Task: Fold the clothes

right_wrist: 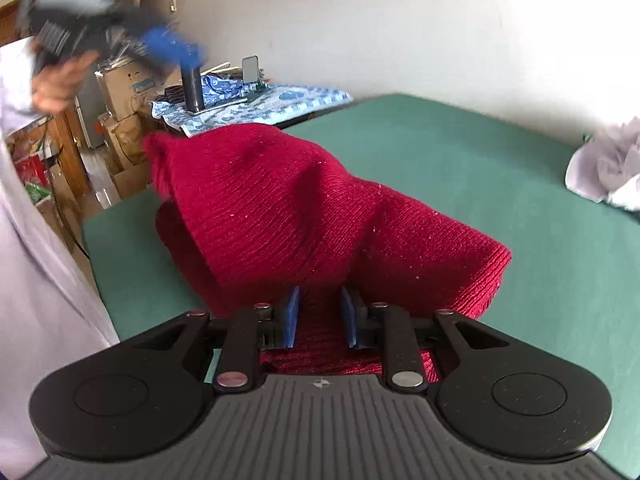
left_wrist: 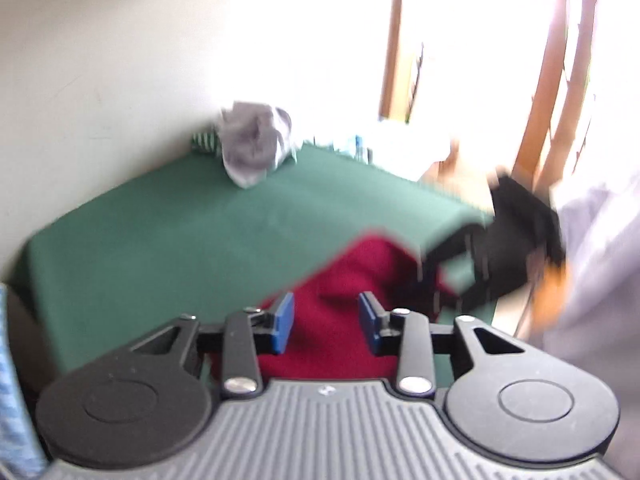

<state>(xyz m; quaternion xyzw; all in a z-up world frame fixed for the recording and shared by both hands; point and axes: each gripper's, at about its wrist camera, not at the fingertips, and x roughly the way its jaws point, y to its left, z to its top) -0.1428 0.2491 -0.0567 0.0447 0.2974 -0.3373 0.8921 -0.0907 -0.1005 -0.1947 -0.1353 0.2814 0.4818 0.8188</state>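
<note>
No legible text — print on cardboard boxes [right_wrist: 128,80] too blurred.

Cardboard boxes [right_wrist: 120,92] stand beyond a blue patterned cloth [right_wrist: 260,106].

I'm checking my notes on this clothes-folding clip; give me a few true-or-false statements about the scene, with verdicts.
1. The red knitted garment rests on the green table cover. True.
2. The left tongs are clamped on the red knitted garment. False: they stand open with nothing between them, and the garment is beyond them.
3. Red knit fabric sits between the blue pads of the right tongs. True.
4. The crumpled grey garment lies on top of the red one. False: it sits apart, at the table's far side by the wall.
</note>
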